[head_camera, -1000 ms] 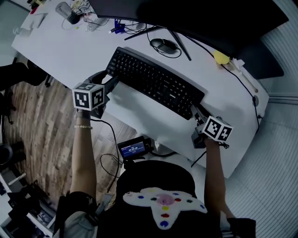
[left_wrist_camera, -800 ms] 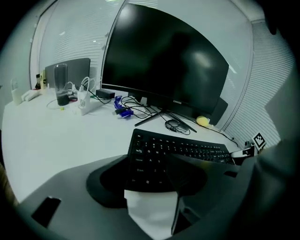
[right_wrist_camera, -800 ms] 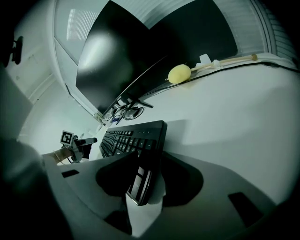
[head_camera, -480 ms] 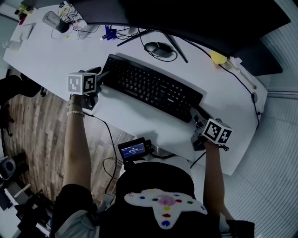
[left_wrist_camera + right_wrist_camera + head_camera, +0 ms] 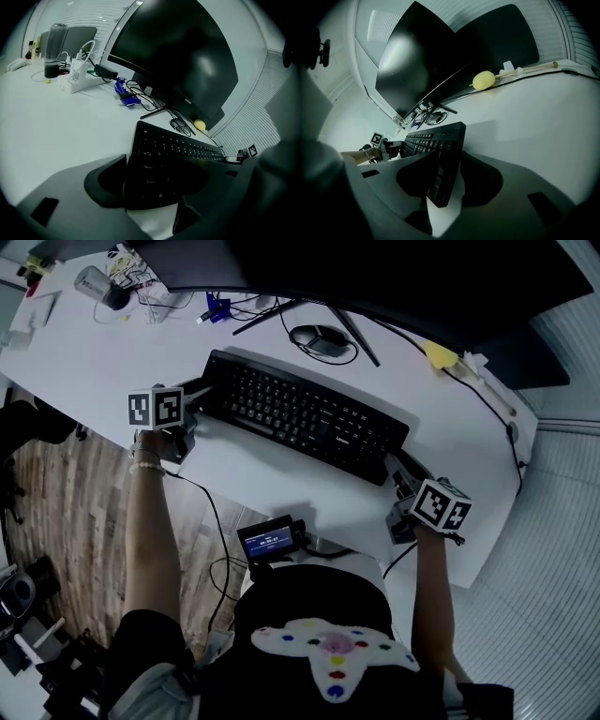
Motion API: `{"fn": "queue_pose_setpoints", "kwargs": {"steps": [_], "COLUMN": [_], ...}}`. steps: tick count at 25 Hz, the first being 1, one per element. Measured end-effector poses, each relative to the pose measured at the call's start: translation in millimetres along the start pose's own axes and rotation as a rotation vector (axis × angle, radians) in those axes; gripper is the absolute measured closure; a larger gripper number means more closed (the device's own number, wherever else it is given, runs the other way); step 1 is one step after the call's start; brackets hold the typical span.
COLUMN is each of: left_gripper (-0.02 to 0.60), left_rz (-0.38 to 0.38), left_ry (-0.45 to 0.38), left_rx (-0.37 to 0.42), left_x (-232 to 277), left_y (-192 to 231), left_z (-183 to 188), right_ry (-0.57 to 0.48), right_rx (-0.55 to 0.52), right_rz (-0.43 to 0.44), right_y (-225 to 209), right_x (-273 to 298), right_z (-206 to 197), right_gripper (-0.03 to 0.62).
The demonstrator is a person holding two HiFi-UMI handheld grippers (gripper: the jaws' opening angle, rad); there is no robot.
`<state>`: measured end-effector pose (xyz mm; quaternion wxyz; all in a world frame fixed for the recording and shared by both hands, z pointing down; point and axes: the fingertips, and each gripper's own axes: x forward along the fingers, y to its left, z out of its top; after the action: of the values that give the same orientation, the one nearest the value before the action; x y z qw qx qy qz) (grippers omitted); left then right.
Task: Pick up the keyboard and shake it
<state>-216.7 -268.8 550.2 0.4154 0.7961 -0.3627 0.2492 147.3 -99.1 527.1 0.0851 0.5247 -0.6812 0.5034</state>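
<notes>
1. A white desk (image 5: 281, 474) bears one black keyboard (image 5: 305, 415), which lies flat and stretches from one gripper's jaws to the other's, below one dark monitor (image 5: 375, 277).
2. The left gripper (image 5: 199, 397) has shifted a little at the keyboard's left end, and its jaws have just been opening. They now stand wide, with that end between them but not pressed.
3. The right gripper (image 5: 401, 486) is clamped on the keyboard's right end, as it was a second ago.
4. Only one end is held, so I judge the left jaws must close before any level lift and shake.
5. Counted: two grippers, one keyboard, one monitor, one mouse (image 5: 319, 336) beyond the keyboard from both grippers, and one yellow lump (image 5: 441, 355) ahead of the right gripper.
</notes>
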Motion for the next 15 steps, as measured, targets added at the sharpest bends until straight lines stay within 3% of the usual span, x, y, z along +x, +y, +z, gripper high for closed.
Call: {"fn": "queue_pose_setpoints", "kwargs": {"steps": [13, 15], "left_gripper": [0.314, 0.316], "left_rz": [-0.018, -0.022], "left_ry": [0.061, 0.062], "left_rx": [0.082, 0.09], "left_x": [2.6, 3.5], "left_y": [-11.4, -15.5], "left_z": [-7.1, -9.4], "right_ry": [0.034, 0.037], "right_rx": [0.0, 0.002], "right_rz": [-0.042, -0.036], "right_y": [-14.2, -15.3], "right_x": [0.6, 0.8], "right_z": [-7.4, -8.6], "right_gripper": [0.433, 0.41]}}
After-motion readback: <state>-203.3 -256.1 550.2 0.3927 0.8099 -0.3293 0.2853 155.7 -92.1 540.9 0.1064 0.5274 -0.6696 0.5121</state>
